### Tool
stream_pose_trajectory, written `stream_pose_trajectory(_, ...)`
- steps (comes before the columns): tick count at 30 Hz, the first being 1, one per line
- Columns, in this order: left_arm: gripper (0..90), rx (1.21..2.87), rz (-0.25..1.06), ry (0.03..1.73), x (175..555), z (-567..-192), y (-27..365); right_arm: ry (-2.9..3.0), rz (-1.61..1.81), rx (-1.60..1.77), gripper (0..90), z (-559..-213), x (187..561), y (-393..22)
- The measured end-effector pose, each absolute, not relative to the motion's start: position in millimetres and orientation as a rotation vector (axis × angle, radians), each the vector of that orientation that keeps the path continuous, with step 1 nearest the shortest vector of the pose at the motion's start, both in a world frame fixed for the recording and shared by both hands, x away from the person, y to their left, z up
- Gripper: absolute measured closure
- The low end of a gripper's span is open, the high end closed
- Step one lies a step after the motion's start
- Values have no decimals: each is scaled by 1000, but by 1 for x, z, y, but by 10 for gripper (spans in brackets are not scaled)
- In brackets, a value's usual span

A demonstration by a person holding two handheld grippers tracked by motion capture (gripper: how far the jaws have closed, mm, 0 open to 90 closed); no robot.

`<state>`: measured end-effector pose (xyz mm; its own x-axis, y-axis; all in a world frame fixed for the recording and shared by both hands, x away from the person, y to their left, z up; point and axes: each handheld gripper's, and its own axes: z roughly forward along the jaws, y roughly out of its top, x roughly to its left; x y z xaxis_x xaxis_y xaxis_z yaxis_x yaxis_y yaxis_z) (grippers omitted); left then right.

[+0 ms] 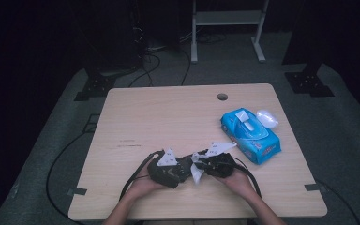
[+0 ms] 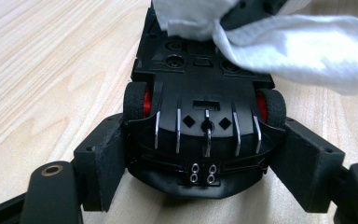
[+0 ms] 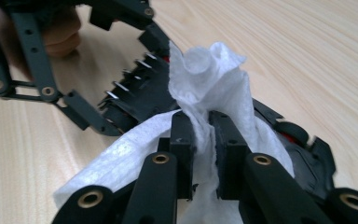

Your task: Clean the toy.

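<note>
A black toy car (image 2: 205, 121) with red wheel hubs lies belly-up between the jaws of my left gripper (image 2: 204, 161), which is shut on its sides at one end. My right gripper (image 3: 204, 135) is shut on a crumpled white wipe (image 3: 209, 79), and the wipe rests against the car's underside (image 3: 140, 93). In the high view both grippers meet near the table's front edge, the left gripper (image 1: 171, 171) beside the right gripper (image 1: 205, 168), with the wipe (image 1: 197, 174) between them. The wipe (image 2: 307, 51) hides the far end of the car in the left gripper view.
A blue pack of wipes (image 1: 251, 136) lies at the right of the wooden table (image 1: 168, 112), with a white oval object (image 1: 267, 118) just behind it. A cable hole (image 1: 222, 96) sits near the far edge. A white frame (image 1: 227, 18) stands on the floor beyond.
</note>
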<state>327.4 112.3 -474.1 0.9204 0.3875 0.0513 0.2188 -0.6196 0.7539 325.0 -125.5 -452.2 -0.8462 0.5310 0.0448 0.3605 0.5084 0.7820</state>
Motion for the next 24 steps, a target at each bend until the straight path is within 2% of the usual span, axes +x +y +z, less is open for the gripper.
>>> stream_pose_trajectory(9,239,2267,271,426,326,-475,112,2598,1313,647,810,-448,311,-97)
stream_pose_trajectory(15,240,2249,255,435,327,-472,112,2567,1297,767,818,-450,322,-118)
stream_pose_trajectory(21,240,2261,257,416,325,-474,111,2610,1361,650,817,-446,311,-98)
stream_pose_trajectory(24,241,2254,247,424,325,-473,113,2594,1303,663,818,-447,315,-106)
